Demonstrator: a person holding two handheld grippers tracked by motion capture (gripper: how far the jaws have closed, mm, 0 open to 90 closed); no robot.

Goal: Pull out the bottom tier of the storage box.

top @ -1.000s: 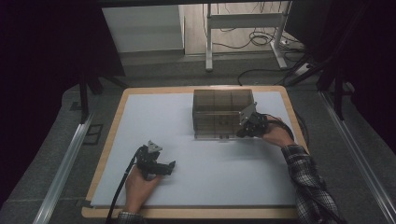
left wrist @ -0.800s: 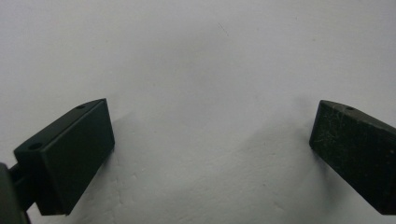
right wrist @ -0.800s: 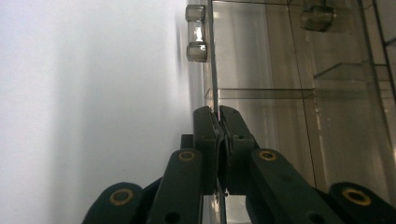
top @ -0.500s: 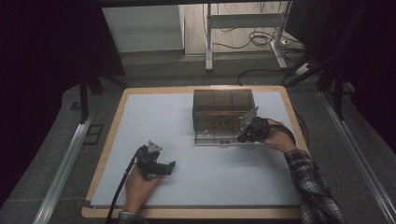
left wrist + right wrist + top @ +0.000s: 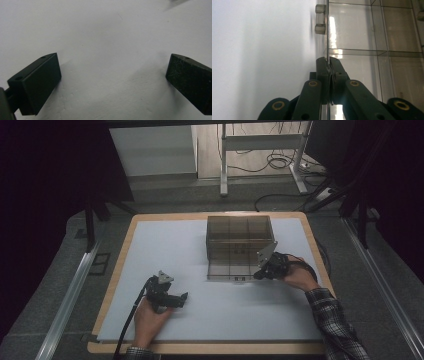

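Right gripper (image 5: 261, 273) pinching the lowered front panel (image 5: 233, 270) of the compartmented smoked-acrylic box (image 5: 239, 238), panel lying crosswise; left gripper (image 5: 176, 299) resting splayed, empty, well apart.

— How many boxes do you have on the table?
— You have one clear compartment box (image 5: 239, 247), near the far edge.
— And grippers?
— Two: left gripper (image 5: 183, 298) and right gripper (image 5: 256, 275).

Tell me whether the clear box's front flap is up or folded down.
Folded down: the front flap lies flat on the white mat, its edge pinched by the right gripper.
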